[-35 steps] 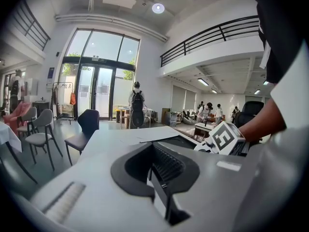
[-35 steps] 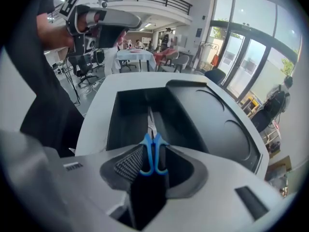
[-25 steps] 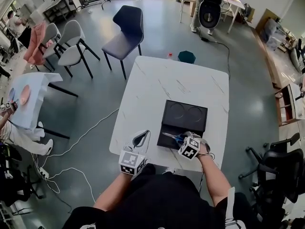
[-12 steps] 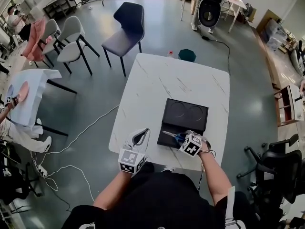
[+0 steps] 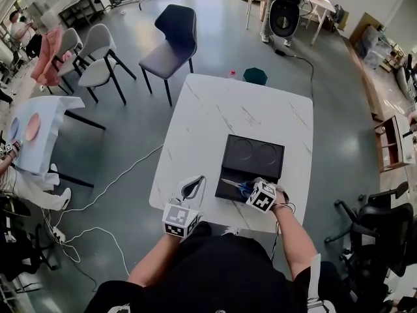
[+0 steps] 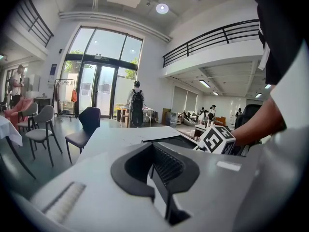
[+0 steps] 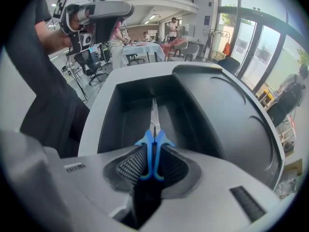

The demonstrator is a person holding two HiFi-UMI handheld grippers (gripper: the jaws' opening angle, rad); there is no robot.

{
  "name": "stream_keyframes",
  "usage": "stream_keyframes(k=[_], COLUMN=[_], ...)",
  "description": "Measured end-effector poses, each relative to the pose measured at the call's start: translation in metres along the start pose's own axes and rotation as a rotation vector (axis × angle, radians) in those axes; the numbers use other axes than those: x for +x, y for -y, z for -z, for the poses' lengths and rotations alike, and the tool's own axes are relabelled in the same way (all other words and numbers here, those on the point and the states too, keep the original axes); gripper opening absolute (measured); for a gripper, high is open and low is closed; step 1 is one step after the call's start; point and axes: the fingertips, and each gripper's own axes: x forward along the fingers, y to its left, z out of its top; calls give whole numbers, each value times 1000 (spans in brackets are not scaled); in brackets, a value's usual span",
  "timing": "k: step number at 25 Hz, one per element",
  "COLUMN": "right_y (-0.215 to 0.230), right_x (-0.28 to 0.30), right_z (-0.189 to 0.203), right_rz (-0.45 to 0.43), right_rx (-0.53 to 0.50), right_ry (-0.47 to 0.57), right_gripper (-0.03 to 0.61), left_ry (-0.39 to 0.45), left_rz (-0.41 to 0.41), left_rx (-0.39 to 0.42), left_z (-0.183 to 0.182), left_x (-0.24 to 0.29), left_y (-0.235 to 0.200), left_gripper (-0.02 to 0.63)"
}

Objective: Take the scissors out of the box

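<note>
Left gripper: your left gripper (image 5: pixel 192 186) sits at the near edge of the table (image 5: pixel 221 109), just left of the box. Its jaws stand apart with nothing between them.
Box: the black box (image 5: pixel 225 175) is on the near right part of the table, close to the near edge. Its lid (image 5: pixel 255 154) is open and lies flat on the far side, with two round hollows in it.
Scissors, place: the scissors (image 5: pixel 233 186) lie inside the box, in the tray nearest you, blades to the left and handles to the right.
Scissors vs grippers: the handles are between the right gripper's jaws. The left gripper is outside the box, beyond its left wall and apart from the blades.
Right gripper: your right gripper (image 5: pixel 248 188) points steeply down into the near right of the box. Its jaws have just been closing, and the ribbed pads (image 7: pixel 131 164) lie against the handles on both sides.
Head view only: shows both grippers, the box and the table edges together. The marker cube (image 5: pixel 262 197) covers the pad contact.
Left gripper view only: shows the right marker cube (image 6: pixel 216 139) and the box as a thin dark strip, but no scissors.
Right gripper view only: shows the grip itself and the blades running straight away along the tray floor. The left gripper (image 7: pixel 94 13) is at upper left.
Scissors, look: bright blue handles, the loops close side by side. The slim pale metal blades are closed to one point.
</note>
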Motion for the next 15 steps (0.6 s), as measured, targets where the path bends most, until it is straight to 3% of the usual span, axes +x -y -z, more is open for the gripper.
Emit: stream_keyframes(k=[9,15], right_y=[-4,-2], right_x=[-26,-62], right_z=[-3,-9], right_rz=[62,154], right_rx=[3,18], right_ry=[35,131], right_gripper=[94,94], left_ry=[4,1], left_rz=[0,8], left_rx=[3,6], left_z=[-2,-2], left_x=[1,3], left_y=[0,4], left_gripper=[9,9])
